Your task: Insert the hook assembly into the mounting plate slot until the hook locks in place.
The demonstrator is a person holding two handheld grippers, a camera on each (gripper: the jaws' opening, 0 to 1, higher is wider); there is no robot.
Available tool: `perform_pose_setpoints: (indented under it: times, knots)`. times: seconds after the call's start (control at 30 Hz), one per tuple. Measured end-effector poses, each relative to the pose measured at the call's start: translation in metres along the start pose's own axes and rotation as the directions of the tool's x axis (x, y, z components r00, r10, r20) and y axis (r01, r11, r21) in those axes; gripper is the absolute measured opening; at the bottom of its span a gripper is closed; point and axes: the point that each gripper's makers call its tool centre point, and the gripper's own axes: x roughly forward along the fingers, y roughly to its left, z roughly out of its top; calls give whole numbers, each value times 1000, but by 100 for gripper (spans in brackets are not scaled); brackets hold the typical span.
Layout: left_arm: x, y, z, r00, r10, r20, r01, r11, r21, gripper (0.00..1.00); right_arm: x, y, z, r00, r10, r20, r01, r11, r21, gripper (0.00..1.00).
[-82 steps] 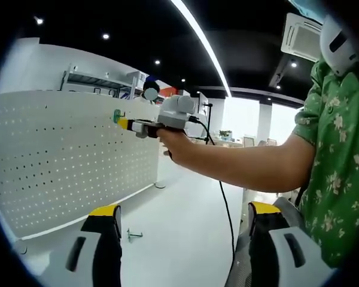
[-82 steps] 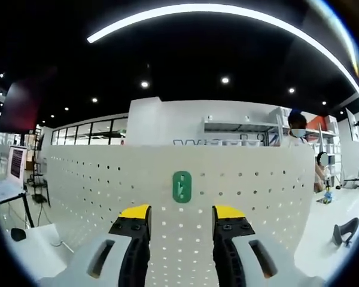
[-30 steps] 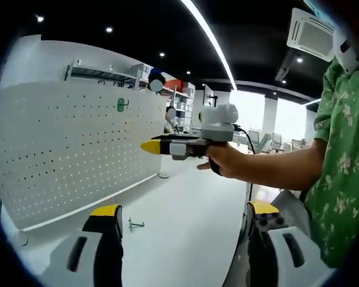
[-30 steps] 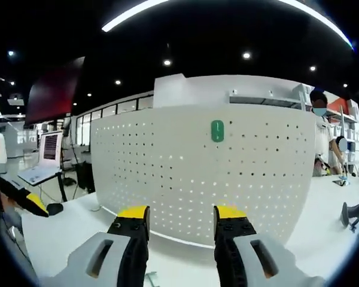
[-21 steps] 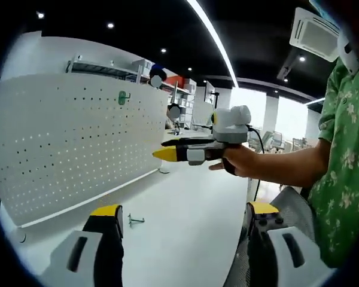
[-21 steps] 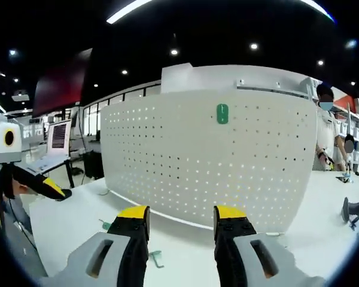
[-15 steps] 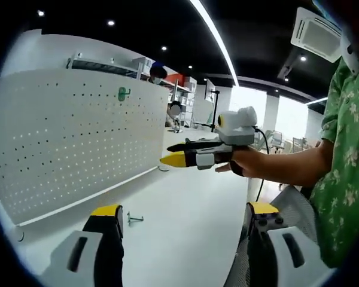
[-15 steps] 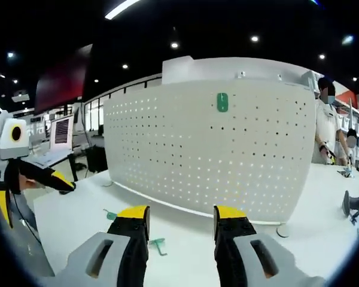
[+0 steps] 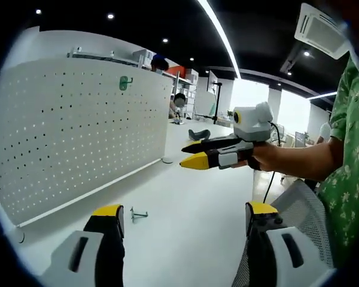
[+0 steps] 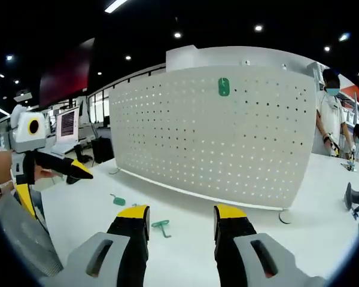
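One green plastic hook assembly (image 10: 224,86) is being shown seated high on the white perforated mounting plate (image 10: 215,143), two spare green hooks (image 10: 161,226) are lying on the white bench (image 10: 185,239), and both hand-held grippers, left (image 9: 180,218) and right (image 10: 180,218), are being held released and empty.

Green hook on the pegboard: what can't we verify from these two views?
- Green hook, right gripper view: too small to tell if locked.
- Same hook, left gripper view: seen at a slant, its seating unreadable.
- Loose hooks on the table: small, shape unclear.
- Pegboard: cut off at the left edge.
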Motion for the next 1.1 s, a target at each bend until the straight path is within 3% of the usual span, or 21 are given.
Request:
perform_pose_setpoints:
  times: [0.47, 1.1]
  knots:
    - [33, 20, -15, 996, -4, -89, 5, 1000, 7, 83, -1, 3, -8, 999, 29, -16, -29, 1000, 12, 44]
    - [75, 56, -43, 978, 9, -207, -10, 1000, -4, 78, -5, 2, -27, 997, 67, -49, -65, 997, 45, 44]
